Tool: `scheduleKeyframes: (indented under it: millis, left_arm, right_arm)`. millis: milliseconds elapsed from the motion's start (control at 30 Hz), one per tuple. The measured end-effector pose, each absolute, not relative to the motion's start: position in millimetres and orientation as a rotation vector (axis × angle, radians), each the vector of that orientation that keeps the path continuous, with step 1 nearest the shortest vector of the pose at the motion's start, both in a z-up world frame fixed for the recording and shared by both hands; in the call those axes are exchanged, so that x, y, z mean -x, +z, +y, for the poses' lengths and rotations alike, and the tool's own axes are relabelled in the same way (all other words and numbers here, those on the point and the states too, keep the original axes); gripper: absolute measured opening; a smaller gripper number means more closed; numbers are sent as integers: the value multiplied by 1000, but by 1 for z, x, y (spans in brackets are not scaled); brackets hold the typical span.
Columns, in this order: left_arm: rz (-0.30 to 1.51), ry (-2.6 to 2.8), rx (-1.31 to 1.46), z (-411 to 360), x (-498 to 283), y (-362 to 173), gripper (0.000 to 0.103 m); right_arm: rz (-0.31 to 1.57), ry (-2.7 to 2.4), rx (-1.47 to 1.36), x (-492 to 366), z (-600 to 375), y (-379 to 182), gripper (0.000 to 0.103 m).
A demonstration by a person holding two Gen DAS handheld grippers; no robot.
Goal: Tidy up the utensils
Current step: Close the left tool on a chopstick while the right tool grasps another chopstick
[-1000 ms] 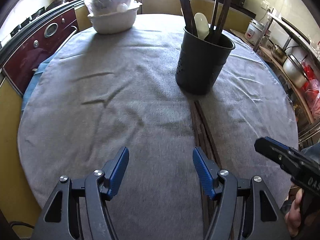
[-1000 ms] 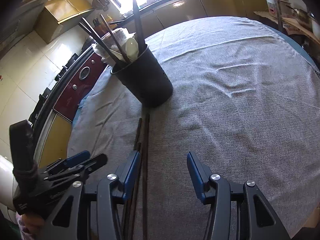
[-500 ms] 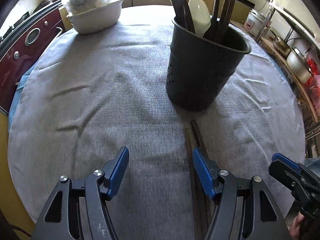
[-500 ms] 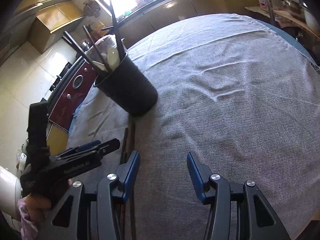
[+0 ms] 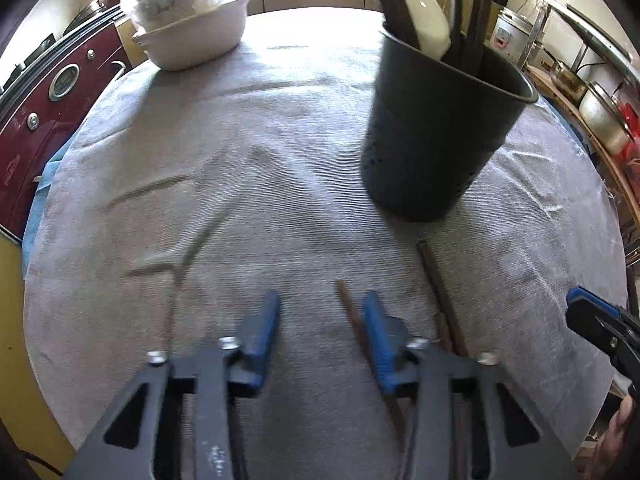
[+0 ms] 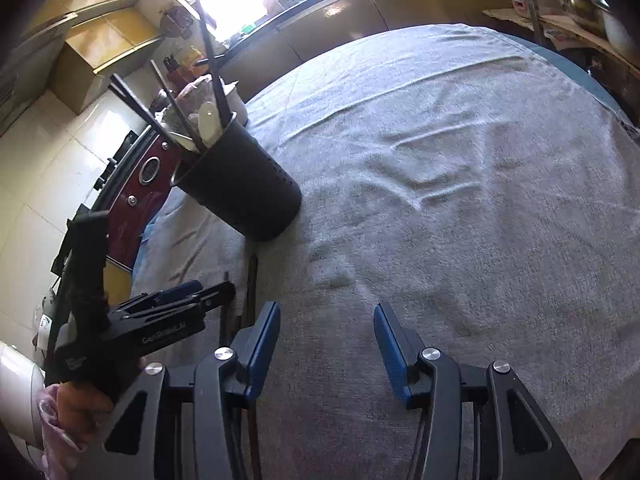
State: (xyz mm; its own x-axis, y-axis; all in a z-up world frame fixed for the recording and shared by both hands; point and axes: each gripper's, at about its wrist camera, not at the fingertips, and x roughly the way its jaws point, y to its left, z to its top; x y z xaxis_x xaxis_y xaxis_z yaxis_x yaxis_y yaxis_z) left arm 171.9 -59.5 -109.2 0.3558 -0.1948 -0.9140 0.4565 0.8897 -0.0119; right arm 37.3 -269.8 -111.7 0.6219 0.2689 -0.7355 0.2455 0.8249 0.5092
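On a round table draped in grey cloth (image 5: pixel 248 168), a dark perforated utensil holder (image 5: pixel 436 136) stands crowded with dark chopsticks and a pale plastic spoon (image 5: pixel 426 28), while brown wooden chopsticks (image 5: pixel 440 292) lie loose on the cloth just in front of it. The left gripper (image 5: pixel 320 332) hangs above them with its blue-padded jaws parted and empty, one stick passing by its right finger. The right gripper (image 6: pixel 326 340), likewise spread wide and holding nothing, hovers beside the sticks; a white ceramic bowl (image 5: pixel 192 36) sits at the far edge.
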Motion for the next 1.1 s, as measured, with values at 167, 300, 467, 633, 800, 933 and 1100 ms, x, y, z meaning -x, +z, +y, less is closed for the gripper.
scheduleKeyframes:
  millis: [167,300,467,633,800,933,1100]
  left_arm:
    - [1137,-461,-220,-29,-178,-111,11]
    - [1129,-473,-211,-16,-179,-110,10]
    - [1141,-526,-179,0,-179,-110,10]
    - [1151,-514,-112,18,-184,-106,12]
    - [1146,-502,-87,27,-182,-98,42]
    - [1172,-487,-102,21,-175,-98,46]
    - [1178,-494,-126,7,-172,-108,19]
  right_arm:
    - [942,71,-535,-63,-243,-105,51]
    - [966,108,-464,-89,-216,-101,44]
    - [1054,110,-404,-118,-189,-112,36]
    - [1126,29,-344,-134,-173,-121,25]
    - [1140,-19,-302,-136,-170,-123,7]
    - [1116,-12,-371,-124,-186,-124,6]
    - [1082,-5,-455,-103,-217,-125,6]
